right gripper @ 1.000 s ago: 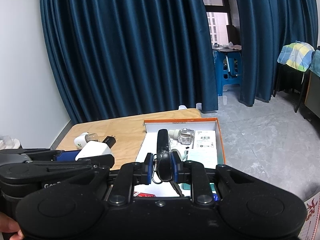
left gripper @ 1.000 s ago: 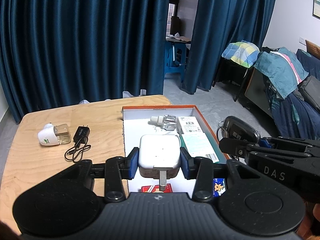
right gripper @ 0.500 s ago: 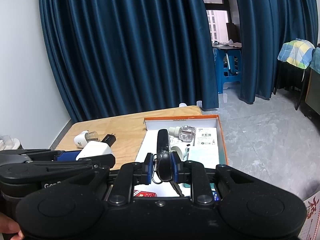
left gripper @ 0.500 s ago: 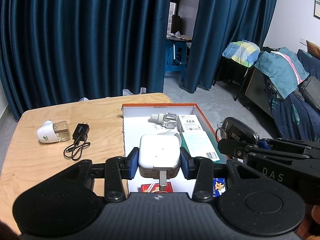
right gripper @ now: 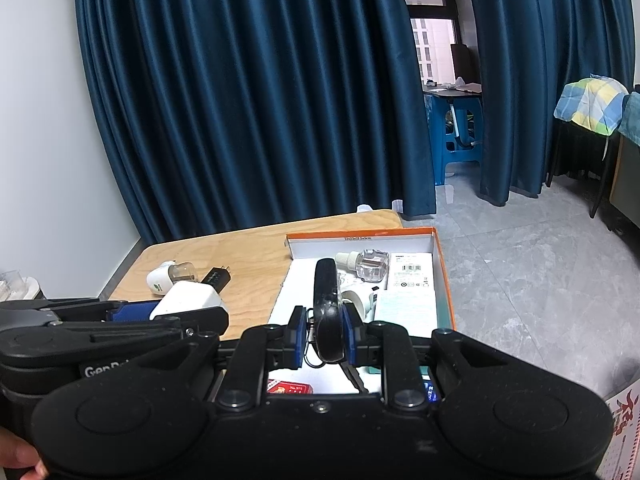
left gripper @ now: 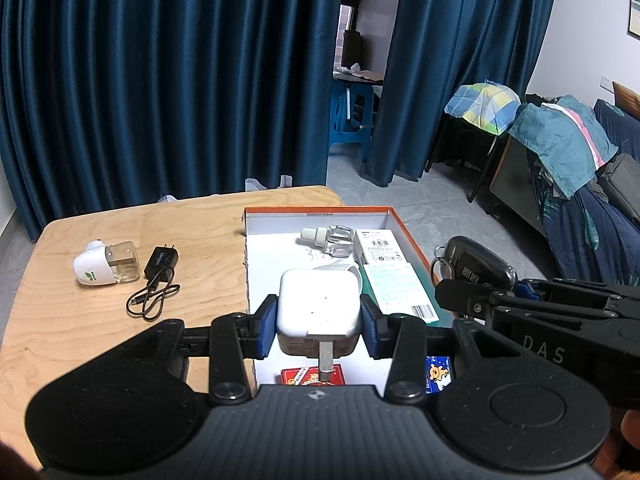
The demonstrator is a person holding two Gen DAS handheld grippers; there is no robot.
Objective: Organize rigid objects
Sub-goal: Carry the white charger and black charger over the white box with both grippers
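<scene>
The letters "DAS" are showing in pale print on the black body of the right gripper [left gripper: 476,300], while "Gen" is showing on the left gripper [right gripper: 188,312] body, and smaller print on the boxes is staying unreadable.

Both views are evenly and rather dimly lit by soft indoor light with a cool cast; shadows under objects on the wooden table [left gripper: 100,320] are faint, and the dark blue curtains [left gripper: 160,80] show only a mild sheen along their folds. Daylight enters through the window [right gripper: 430,40] in the upper right of the right wrist view, slightly overexposed. Fisheye distortion bends vertical lines near the edges, the corners are vignetted black, and focus is sharp throughout without motion blur.
</scene>
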